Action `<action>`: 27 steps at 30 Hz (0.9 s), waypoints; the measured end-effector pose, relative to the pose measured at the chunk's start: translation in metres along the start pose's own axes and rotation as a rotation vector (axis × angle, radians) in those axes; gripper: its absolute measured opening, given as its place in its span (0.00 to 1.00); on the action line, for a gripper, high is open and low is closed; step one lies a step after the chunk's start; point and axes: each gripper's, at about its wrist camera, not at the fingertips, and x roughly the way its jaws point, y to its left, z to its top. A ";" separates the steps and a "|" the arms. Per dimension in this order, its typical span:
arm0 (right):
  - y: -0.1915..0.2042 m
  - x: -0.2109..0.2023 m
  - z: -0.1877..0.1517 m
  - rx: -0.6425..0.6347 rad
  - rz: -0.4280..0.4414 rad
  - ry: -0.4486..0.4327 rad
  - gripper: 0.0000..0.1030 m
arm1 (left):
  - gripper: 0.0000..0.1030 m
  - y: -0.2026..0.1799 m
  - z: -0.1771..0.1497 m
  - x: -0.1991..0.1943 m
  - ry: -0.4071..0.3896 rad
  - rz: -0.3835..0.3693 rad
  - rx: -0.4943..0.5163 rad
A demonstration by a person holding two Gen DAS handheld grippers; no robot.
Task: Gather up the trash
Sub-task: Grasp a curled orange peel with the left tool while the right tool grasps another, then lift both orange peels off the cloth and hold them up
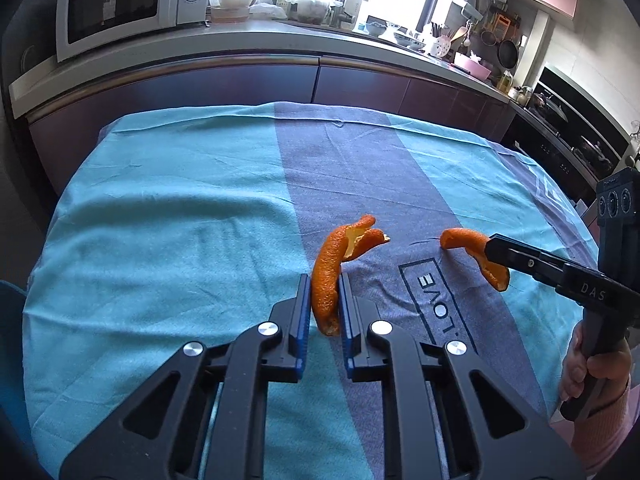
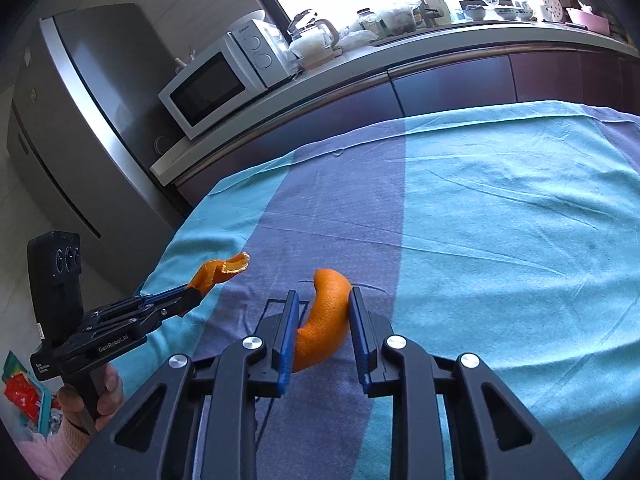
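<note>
I'm mid-pickup over the blue cloth (image 1: 180, 216), my landmark. The left gripper (image 1: 325, 300) is clenched on a forked strip of orange peel (image 1: 332, 264), carried above the cloth's grey band. The right gripper (image 2: 324, 320) grips a curved peel (image 2: 326, 316) just beside its printed frame. Next, I judge, both go to a bin; none shows.

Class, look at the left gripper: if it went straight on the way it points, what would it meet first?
Probably the blue cloth on the table: the left gripper, holding an orange peel, points downward; depth is uncertain.
</note>
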 end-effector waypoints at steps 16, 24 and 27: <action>-0.001 0.016 -0.011 0.030 -0.003 0.078 0.25 | 0.13 0.017 -0.024 -0.025 -0.017 0.047 -0.018; 0.007 0.018 -0.013 -0.003 -0.017 0.081 0.16 | 0.24 0.021 -0.032 -0.016 0.022 0.051 -0.032; 0.009 0.016 -0.013 -0.008 -0.011 0.070 0.15 | 0.24 0.022 -0.033 -0.013 0.029 0.050 -0.035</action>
